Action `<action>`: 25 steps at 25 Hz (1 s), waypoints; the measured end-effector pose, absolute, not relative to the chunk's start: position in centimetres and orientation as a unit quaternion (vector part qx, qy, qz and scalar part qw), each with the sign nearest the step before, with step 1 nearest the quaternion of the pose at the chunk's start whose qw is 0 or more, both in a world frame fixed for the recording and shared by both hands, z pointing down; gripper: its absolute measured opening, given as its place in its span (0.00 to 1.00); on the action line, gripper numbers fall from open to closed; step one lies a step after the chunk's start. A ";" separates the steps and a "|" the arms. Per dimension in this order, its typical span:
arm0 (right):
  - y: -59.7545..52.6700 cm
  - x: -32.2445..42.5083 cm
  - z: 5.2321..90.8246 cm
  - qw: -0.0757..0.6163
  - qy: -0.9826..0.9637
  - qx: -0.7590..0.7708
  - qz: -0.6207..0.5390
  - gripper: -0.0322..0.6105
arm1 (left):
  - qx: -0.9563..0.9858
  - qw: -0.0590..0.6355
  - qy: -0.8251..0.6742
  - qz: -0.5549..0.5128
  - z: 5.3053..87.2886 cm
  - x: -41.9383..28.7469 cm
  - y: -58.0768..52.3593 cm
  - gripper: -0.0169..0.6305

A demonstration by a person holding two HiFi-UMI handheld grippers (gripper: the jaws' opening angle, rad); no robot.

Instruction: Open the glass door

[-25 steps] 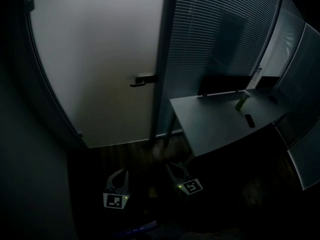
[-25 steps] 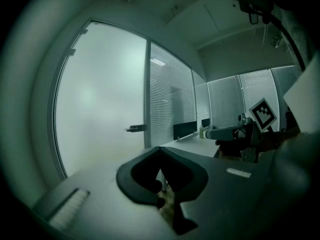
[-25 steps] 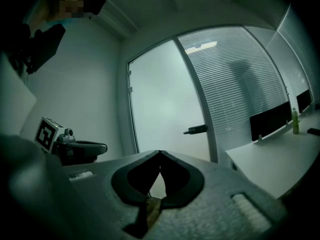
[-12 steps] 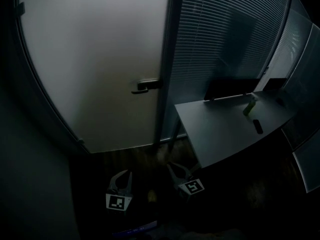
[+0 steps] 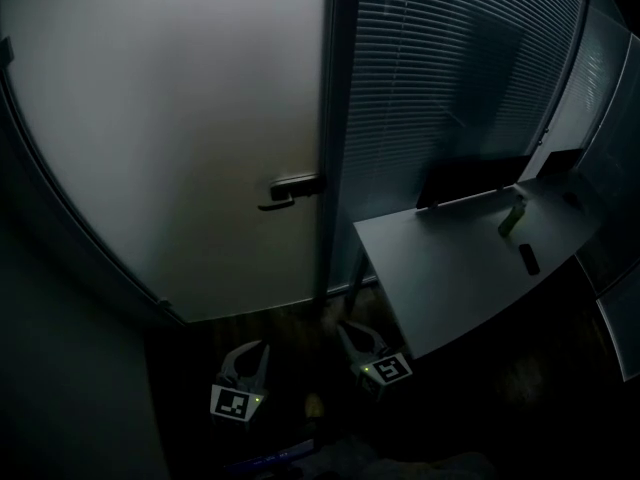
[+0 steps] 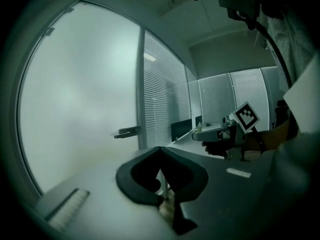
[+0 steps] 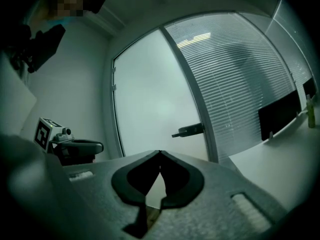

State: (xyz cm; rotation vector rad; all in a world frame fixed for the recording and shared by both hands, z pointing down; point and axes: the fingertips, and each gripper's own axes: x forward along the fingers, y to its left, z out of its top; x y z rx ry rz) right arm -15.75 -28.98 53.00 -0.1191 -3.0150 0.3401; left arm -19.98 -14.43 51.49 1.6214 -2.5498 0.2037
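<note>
Dim room. The door (image 5: 180, 148), frosted glass, is shut and fills the left of the head view. Its handle (image 5: 290, 190) sits at the door's right edge, hard by the frame.

- The handle is a lever with its long axis level and its free end pointing left, away from the frame.
- We hold the left gripper (image 5: 250, 353) and right gripper (image 5: 352, 333) low, well apart from the handle. Each has its jaws pressed together with nothing between.
- The handle lies ahead and above, between the two grippers.
- We judge neither clearly nearer. The right lines up more with the pivot end, the left with the free end.
- Right of the frame are the blinds (image 5: 440, 88), then a desk (image 5: 450, 268) whose near corner comes close beside the right gripper. A screen (image 5: 470, 180) and a bottle (image 5: 512, 216) stand on it.
- Nothing blocks the way to the handle. Our guess is that the jaws must spread before taking the lever.
</note>
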 end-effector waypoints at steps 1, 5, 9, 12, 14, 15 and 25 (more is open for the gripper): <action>-29.4 -16.3 53.0 0.052 -0.992 -0.040 0.112 0.05 | 0.532 0.055 -0.842 0.076 51.7 -20.7 -15.0 0.03; -31.0 -18.0 52.8 0.053 -0.992 -0.045 0.108 0.05 | 0.526 0.048 -0.844 0.088 51.7 -22.6 -17.0 0.03; -32.4 -19.0 52.3 0.049 -0.992 -0.041 0.108 0.05 | 0.524 0.045 -0.845 0.094 51.3 -23.9 -18.3 0.03; -33.3 -19.4 52.6 0.051 -0.992 -0.035 0.112 0.05 | 0.524 0.045 -0.844 0.105 51.6 -24.9 -19.2 0.03; -34.0 -19.9 52.8 0.052 -0.992 -0.029 0.114 0.05 | 0.526 0.046 -0.843 0.107 51.8 -25.8 -19.7 0.03; -34.3 -20.2 53.0 0.052 -0.992 -0.026 0.114 0.05 | 0.527 0.046 -0.842 0.105 51.9 -26.3 -20.0 0.03; -38.7 -24.4 53.5 0.045 -0.991 0.016 0.122 0.05 | 0.550 0.043 -0.825 0.121 52.5 -32.6 -24.7 0.03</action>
